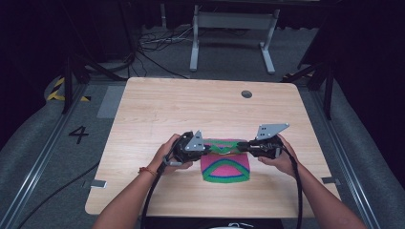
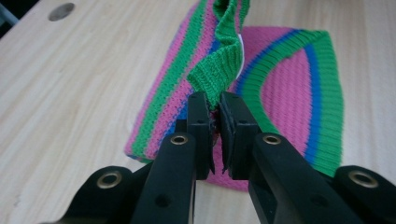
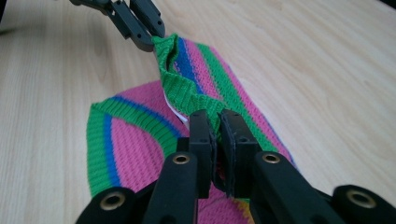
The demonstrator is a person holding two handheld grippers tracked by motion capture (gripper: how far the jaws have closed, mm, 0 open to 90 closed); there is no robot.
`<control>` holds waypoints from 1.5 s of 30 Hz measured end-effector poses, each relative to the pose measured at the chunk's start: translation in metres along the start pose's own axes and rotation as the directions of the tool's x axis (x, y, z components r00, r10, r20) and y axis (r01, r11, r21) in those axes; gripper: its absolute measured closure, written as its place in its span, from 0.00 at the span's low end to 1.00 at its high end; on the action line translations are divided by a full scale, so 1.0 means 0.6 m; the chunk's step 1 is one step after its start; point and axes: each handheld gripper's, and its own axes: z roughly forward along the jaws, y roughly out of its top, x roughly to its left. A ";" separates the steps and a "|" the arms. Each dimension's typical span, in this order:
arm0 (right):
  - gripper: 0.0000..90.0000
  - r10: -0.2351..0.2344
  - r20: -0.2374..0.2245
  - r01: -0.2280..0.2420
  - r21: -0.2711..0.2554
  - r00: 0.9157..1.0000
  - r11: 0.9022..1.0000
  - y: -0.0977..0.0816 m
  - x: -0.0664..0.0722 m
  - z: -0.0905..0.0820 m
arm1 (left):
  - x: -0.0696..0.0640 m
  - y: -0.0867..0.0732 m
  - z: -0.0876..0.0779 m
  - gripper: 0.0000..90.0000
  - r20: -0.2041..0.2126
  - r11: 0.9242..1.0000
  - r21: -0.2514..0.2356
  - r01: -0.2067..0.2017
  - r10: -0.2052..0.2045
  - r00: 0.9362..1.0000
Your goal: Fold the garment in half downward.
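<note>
wooden counter (image 1: 157,109) is the biggest thing here, pale grain, small round hole (image 1: 246,94) near its far edge. grey floor around it with loose cables, a white frame stand beyond.

next, knitted cloth (image 1: 227,167), pink with green and blue stripes, lies on the near-middle of the counter just in front of the person. lower part lies flat on the wood, the far edge is lifted off it and stretched between the two grippers, looks like a fold being carried over.

left hand-held gripper (image 2: 214,109) is clenched on the green ribbed edge at one corner, fabric pinched between the pads. right hand-held gripper (image 3: 215,122) likewise clamped on the green edge at the other corner; the left one also shows far off in the right gripper view, at the other end of the raised edge.

handling guess: light, soft, floppy knit, stretches and sags between holds, no break risk. not slippery, ribbing gives bite. best hold is the thick green hem at the corners, as now; gripping mid-panel would likely bunch it and spoil the fold.
</note>
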 end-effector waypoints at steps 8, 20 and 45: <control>0.92 -0.015 -0.038 0.016 0.035 0.999 0.999 -0.022 0.028 -0.002 | -0.033 -0.006 0.005 0.90 0.046 0.997 0.053 -0.047 0.045 0.998; 0.91 -0.035 -0.073 0.043 0.108 0.997 0.993 -0.052 0.063 0.008 | -0.066 -0.010 0.015 0.94 0.098 0.993 0.081 -0.081 0.073 0.993; 0.88 -0.017 -0.090 0.030 0.148 0.996 0.988 -0.103 0.074 -0.002 | -0.071 -0.039 0.034 0.85 0.148 0.996 0.085 -0.012 -0.001 0.989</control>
